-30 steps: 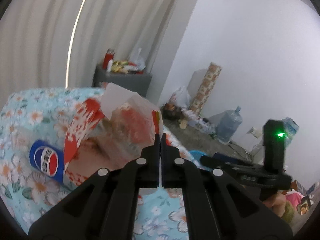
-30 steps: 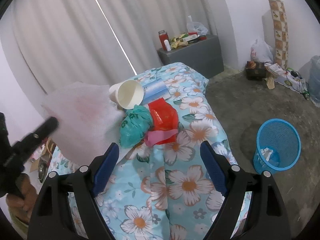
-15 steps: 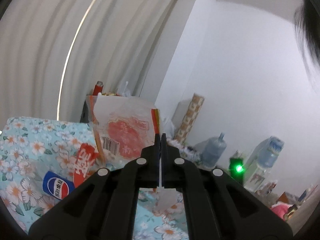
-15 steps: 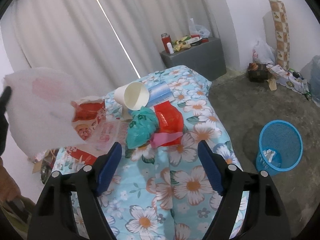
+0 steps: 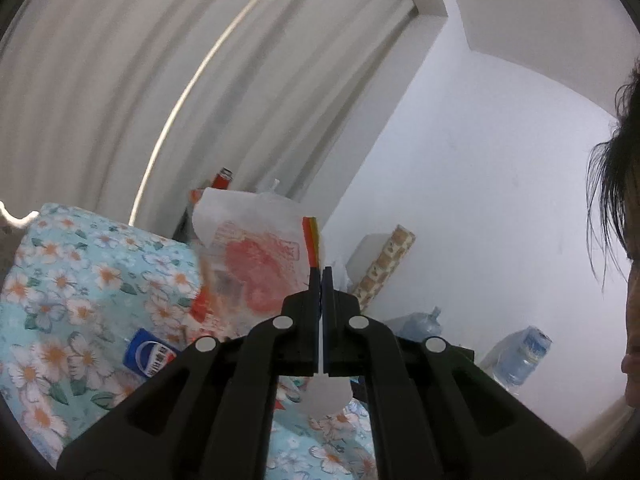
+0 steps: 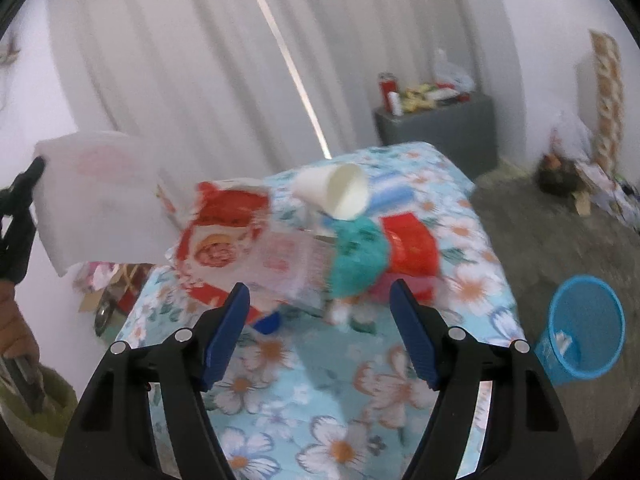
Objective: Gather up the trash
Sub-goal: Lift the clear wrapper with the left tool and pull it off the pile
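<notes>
left gripper [image 5: 321,276] clamps a plastic wrapper [image 5: 256,256] above floral bedspread [image 6: 320,420]; right gripper [image 6: 320,304] apart.

The left gripper [image 5: 321,276] is black plastic with two thin fingers [image 5: 314,280] and four round silver screws. The right gripper [image 6: 320,304] is black too, with ribbed blue pads [image 6: 410,332] and silver screws. Dark hair and a cheek show beside the left gripper.
</notes>
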Motion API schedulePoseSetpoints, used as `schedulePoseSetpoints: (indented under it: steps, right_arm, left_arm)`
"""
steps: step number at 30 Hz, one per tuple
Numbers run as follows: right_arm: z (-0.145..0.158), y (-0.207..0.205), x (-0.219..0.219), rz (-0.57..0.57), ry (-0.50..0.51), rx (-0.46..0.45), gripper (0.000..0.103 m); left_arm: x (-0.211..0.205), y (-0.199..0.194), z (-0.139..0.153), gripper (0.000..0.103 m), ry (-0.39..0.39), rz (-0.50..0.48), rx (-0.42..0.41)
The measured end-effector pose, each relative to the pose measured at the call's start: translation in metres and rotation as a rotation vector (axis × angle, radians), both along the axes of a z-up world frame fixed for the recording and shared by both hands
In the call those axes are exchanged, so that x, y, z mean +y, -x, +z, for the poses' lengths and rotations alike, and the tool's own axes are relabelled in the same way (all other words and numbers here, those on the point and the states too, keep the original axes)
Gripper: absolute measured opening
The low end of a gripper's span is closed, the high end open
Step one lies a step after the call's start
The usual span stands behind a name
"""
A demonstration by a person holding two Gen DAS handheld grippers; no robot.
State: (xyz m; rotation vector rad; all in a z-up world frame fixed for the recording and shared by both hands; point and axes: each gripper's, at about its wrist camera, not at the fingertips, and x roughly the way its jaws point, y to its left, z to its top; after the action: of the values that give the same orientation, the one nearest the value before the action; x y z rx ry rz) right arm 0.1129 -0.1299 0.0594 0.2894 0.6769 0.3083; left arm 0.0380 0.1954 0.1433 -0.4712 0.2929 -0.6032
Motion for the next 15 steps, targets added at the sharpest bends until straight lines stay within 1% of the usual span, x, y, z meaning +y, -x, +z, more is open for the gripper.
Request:
schedulePoseSetpoints:
  steps: [4,7,8,11,13,15]
  right_arm:
    - [0.005,-0.01,0.029,0.072,0.03,-0.033,0.069]
    - [0.004,-0.022,0.049,0.122,0.054,-0.032,0.067]
    - [0.003,-0.025,0.055,0.136,0.066,-0.031,0.067]
    - [-0.002,-0.034,0.073,0.167,0.11,-0.018,0.061]
    - [-0.007,-0.038,0.082,0.169,0.154,-0.012,0.057]
    - [-0.01,-0.042,0.086,0.163,0.182,-0.003,0.048]
  left_arm:
    - [0.003,0.006,0.0,0.0,-0.05,0.048,-0.006]
    - [-0.003,0.007,-0.006,0.0,-0.118,0.078,0.007]
    - [-0.007,0.007,-0.009,0.0,-0.152,0.092,0.013]
    - [-0.02,0.003,-0.018,0.0,-0.265,0.139,0.037]
    - [-0.028,-0.002,-0.028,0.0,-0.322,0.154,0.062]
    - [-0.031,-0.005,-0.036,0.0,-0.343,0.147,0.089]
